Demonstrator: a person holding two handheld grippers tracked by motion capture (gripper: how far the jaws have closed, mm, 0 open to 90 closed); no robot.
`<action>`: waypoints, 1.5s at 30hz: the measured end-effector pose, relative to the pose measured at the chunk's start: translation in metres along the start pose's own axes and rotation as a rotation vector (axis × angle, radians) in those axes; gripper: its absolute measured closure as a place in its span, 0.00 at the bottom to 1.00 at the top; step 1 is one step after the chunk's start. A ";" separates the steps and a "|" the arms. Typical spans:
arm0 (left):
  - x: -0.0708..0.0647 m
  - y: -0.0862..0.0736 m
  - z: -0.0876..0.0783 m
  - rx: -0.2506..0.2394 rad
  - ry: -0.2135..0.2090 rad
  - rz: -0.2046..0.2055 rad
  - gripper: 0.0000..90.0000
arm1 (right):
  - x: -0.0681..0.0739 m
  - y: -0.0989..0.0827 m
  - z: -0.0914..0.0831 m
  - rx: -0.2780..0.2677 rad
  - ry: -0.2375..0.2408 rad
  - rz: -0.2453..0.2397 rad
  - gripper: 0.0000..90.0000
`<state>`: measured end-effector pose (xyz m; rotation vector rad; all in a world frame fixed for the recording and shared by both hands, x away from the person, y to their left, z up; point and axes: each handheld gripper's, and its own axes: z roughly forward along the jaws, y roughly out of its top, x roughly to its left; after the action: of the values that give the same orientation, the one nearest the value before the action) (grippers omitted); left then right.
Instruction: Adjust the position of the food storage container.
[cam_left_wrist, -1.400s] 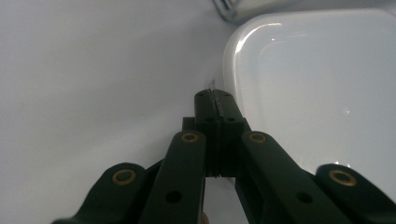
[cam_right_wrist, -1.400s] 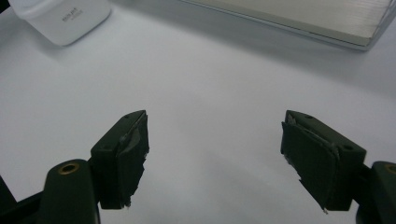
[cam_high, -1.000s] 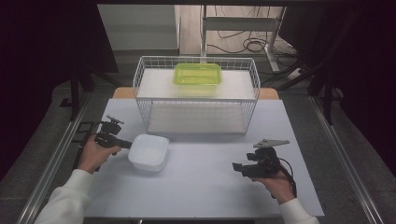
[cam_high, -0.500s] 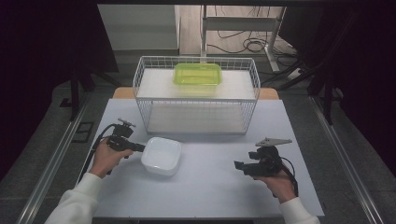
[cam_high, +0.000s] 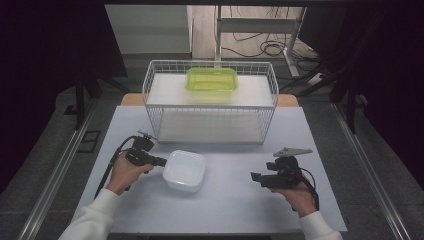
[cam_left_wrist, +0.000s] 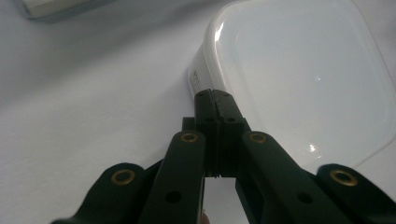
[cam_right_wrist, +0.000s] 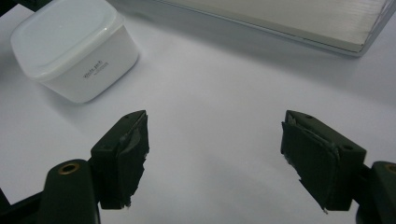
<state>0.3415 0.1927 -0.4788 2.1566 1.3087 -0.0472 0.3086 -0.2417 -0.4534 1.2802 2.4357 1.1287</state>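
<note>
The white tub (cam_high: 184, 170) is sitting lid-on near the middle of the desk (cam_high: 230, 200), just in front of the wire basket (cam_high: 210, 107), which is holding a green tub (cam_high: 211, 80) at its back. The left gripper (cam_high: 161, 161) is lying level at the white tub's left side, its fingers (cam_left_wrist: 215, 100) pressed together with nothing between them and their tips touching the tub's (cam_left_wrist: 299, 79) rim at the corner. The right gripper (cam_high: 255, 177) is resting low over the desk well to the right of the white tub, pointing toward it, its fingers (cam_right_wrist: 123, 154) spread wide and holding nothing. In the right gripper view, the white tub (cam_right_wrist: 74, 49) is standing upright, apart from those fingers, small print showing on its side.
</note>
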 end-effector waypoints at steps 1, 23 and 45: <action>-0.002 0.000 0.001 0.004 0.003 0.009 1.00 | 0.000 0.000 0.000 0.000 0.000 0.000 0.26; -0.048 -0.003 0.020 0.014 -0.051 0.097 1.00 | -0.003 0.000 -0.002 -0.015 0.004 0.001 0.26; -0.045 -0.015 -0.013 -0.217 -0.037 -0.038 0.68 | -0.001 0.004 -0.007 -0.063 0.042 0.026 0.26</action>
<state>0.3029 0.1684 -0.4607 1.9400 1.2718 0.0381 0.3085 -0.2456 -0.4459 1.2860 2.3995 1.2412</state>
